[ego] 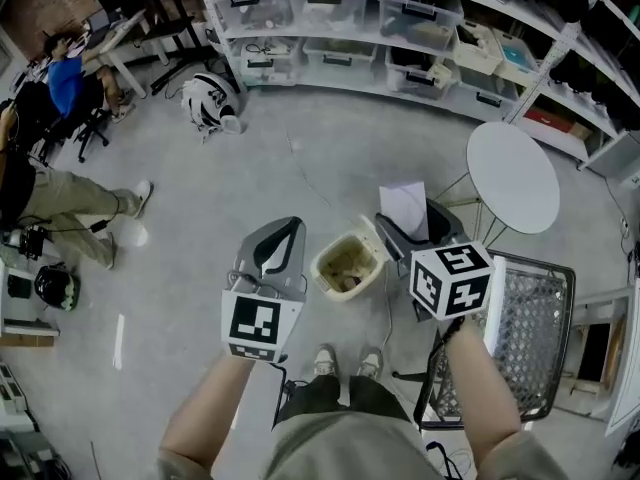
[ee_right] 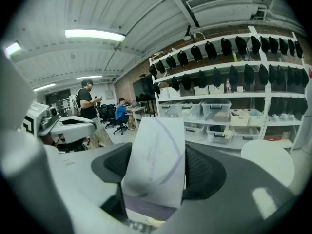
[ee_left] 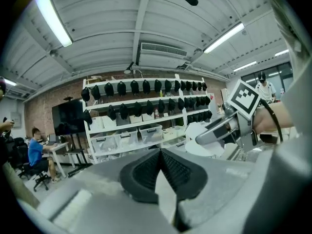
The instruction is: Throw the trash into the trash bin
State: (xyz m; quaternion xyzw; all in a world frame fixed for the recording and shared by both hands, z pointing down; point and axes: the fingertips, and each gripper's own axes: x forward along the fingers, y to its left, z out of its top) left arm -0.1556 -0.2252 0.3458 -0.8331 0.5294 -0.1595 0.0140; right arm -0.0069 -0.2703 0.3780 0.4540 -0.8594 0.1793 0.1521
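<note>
A cream trash bin (ego: 378, 259) with scraps inside stands on the grey floor, just ahead of the person's shoes. My right gripper (ego: 402, 230) hovers at the bin's right, shut on a white sheet of paper (ego: 405, 206) that sticks up past its tips. In the right gripper view, that gripper (ee_right: 157, 165) pinches the paper (ee_right: 158, 150) between its black pads. My left gripper (ego: 283, 230) hangs at the bin's left. In the left gripper view, its own jaws (ee_left: 160, 155) meet at the tips, and nothing shows beyond them.
A round white table (ego: 512, 176) and a wire-mesh cart (ego: 530, 333) stand to the right. Shelves with plastic bins (ego: 330, 8) line the back wall. A person (ego: 60, 198) stands at the left, another sits further back (ego: 65, 78). A white object (ego: 210, 98) lies on the floor.
</note>
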